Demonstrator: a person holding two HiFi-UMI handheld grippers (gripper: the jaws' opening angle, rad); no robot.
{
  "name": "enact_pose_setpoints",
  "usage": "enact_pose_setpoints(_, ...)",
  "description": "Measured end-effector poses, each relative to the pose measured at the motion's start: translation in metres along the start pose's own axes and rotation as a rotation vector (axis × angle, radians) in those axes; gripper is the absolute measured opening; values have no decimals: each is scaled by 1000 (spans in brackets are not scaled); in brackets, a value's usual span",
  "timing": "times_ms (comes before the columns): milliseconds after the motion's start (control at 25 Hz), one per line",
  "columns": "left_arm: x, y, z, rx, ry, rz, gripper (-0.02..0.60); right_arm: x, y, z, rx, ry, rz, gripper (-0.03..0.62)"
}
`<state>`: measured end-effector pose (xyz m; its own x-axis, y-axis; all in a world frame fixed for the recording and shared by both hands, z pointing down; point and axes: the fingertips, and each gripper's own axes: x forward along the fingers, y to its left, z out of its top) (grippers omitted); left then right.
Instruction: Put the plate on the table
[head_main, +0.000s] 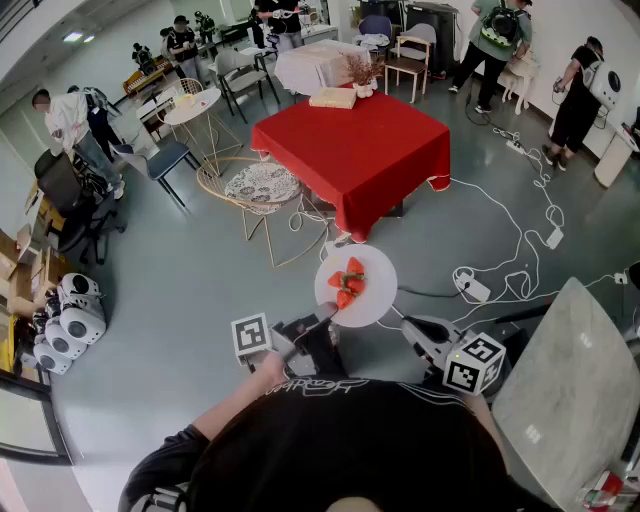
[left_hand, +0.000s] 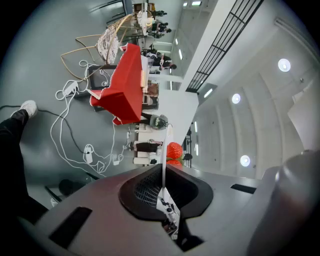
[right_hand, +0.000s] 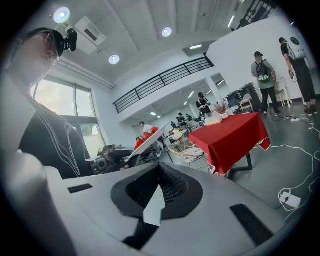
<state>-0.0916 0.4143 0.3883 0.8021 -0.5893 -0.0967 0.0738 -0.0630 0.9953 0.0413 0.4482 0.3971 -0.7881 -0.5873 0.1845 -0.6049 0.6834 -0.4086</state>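
Near half of table (head_main: 350, 150) bare, box (head_main: 333, 97) at far edge; wicker chair (head_main: 262, 186) and what appears to be a power strip (head_main: 471, 286) flank the approach.

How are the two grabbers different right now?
The left gripper pinches the rim of the white plate of strawberries; the right gripper grips nothing. The left gripper touches the plate; the right gripper sits apart, beside it. Both have shut jaws and a marker cube.
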Motion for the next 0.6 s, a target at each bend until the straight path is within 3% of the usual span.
enact_pose_setpoints(600, 2, 10, 11, -12, -26, 22, 17, 13, -3, -3, 11, 29, 31, 8)
